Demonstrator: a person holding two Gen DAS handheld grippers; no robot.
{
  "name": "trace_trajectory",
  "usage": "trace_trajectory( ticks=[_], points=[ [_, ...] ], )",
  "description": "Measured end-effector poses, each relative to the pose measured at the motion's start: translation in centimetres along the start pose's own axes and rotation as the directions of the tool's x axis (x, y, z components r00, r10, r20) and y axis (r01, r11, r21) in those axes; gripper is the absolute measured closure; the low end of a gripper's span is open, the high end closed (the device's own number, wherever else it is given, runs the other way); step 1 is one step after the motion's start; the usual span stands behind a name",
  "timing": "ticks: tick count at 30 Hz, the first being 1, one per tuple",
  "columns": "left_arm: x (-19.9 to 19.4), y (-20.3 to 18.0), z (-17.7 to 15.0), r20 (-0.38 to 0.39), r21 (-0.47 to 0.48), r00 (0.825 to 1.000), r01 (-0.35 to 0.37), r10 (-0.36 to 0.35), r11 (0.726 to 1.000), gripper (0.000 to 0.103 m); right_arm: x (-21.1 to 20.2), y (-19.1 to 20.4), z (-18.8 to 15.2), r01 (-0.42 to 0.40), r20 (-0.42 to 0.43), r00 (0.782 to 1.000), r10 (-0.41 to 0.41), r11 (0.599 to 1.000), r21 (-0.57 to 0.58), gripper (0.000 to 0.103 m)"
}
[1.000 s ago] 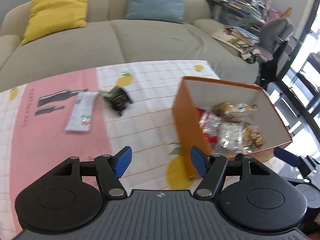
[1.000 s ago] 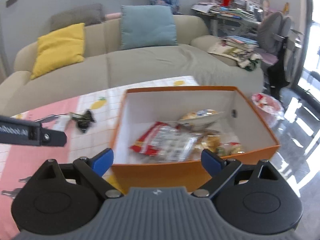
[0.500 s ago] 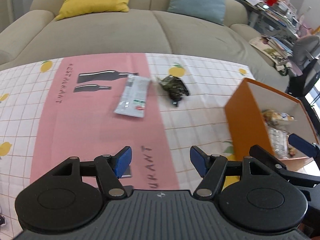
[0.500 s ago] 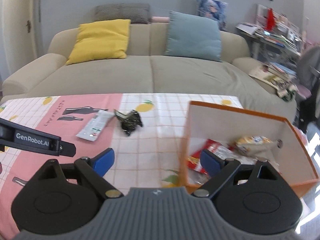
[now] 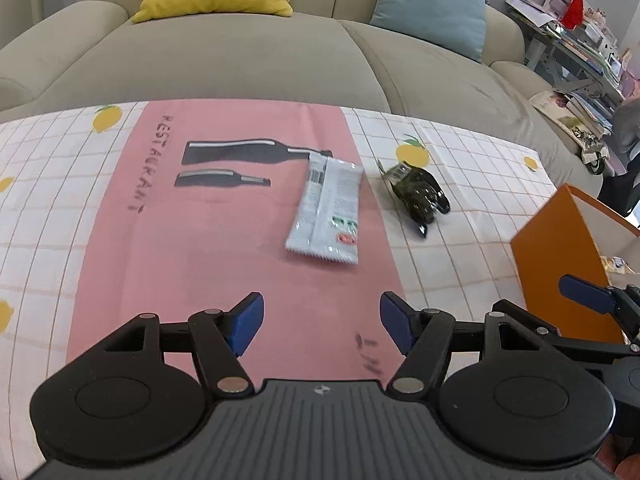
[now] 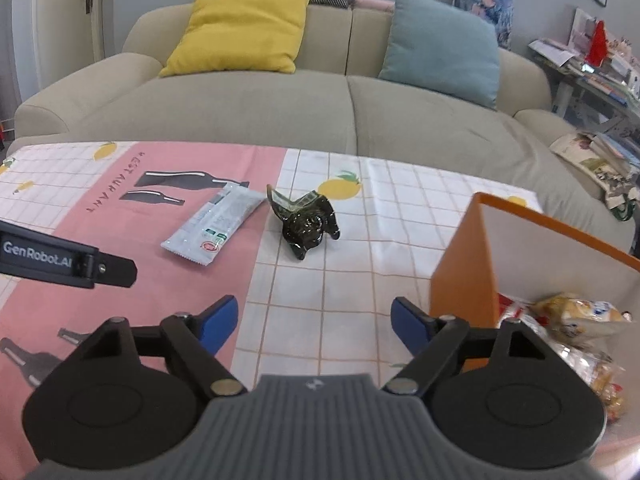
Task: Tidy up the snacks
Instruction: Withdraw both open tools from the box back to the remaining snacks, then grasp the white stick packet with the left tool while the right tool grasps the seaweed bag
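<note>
Both views have swung left off the orange box [image 6: 460,276]. The left gripper [image 5: 322,322] hangs released; the right gripper [image 6: 314,322] is empty, jaws closing. White packet [image 5: 328,210] and dark packet [image 6: 306,224] lie on the worktop [image 6: 352,280].

Flat snack packet [image 5: 327,212] on tablecloth [image 5: 200,240], crumpled wrapper [image 5: 418,196] just right, box [image 5: 560,264] far right, sofa [image 5: 280,52] behind

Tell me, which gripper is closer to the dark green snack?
Right, I think. The right gripper points almost straight at the dark green snack; the left gripper faces the white packet beside it.
</note>
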State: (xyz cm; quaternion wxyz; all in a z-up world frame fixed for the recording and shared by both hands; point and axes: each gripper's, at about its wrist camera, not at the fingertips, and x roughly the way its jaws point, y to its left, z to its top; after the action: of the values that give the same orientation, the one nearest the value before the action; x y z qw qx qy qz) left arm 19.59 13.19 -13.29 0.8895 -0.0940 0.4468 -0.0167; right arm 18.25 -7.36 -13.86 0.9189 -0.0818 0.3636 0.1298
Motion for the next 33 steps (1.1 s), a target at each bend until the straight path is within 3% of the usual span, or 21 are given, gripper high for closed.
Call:
trace_trajectory(
  ticks=[3, 9, 15, 18, 22, 29, 31, 33],
  points=[
    [1.5, 0.3, 1.1, 0.006, 0.012, 1.000, 0.021, -0.021, 1.000, 0.025, 1.8, -0.1, 0.8, -0.014, -0.011, 1.000, 0.014, 1.000, 0.003, 0.029],
    [5.0, -0.1, 3.0, -0.003, 0.092, 0.999, 0.052, -0.052, 0.994, 0.021, 5.6, -0.6, 3.2, -0.041, -0.013, 0.999, 0.041, 0.999, -0.021, 0.029],
    [8.5, 0.5, 4.9, -0.040, 0.042, 0.996, 0.077, -0.076, 0.996, 0.020, 9.8, -0.3, 4.7, -0.025, -0.056, 0.998, 0.019, 0.995, -0.100, 0.024],
    [10.0, 0.3, 5.5, -0.050, 0.038, 0.997, 0.054, -0.052, 0.998, 0.019, 11.1, 0.3, 5.1, -0.052, -0.058, 0.997, 0.044, 0.989, -0.139, 0.018],
    [11.7, 0.1, 6.1, -0.060, 0.050, 0.997, 0.053, -0.050, 0.997, 0.018, 12.6, 1.1, 5.6, -0.031, -0.040, 0.999, 0.023, 0.976, -0.215, 0.018],
    [12.8, -0.5, 7.0, -0.035, 0.084, 0.999, 0.012, -0.009, 0.996, 0.015, 15.1, 0.7, 6.2, -0.046, -0.046, 0.998, 0.038, 0.978, -0.203, 0.018],
    [13.0, -0.8, 7.0, -0.032, 0.105, 0.999, -0.008, 0.011, 0.994, 0.017, 15.6, 0.7, 6.1, -0.065, -0.059, 0.997, 0.055, 0.979, -0.194, 0.021],
    [13.1, -1.2, 6.9, -0.028, 0.130, 0.999, -0.031, 0.035, 0.991, 0.021, 15.9, 0.8, 6.0, -0.093, -0.082, 0.994, 0.079, 0.977, -0.190, 0.031]
  ],
)
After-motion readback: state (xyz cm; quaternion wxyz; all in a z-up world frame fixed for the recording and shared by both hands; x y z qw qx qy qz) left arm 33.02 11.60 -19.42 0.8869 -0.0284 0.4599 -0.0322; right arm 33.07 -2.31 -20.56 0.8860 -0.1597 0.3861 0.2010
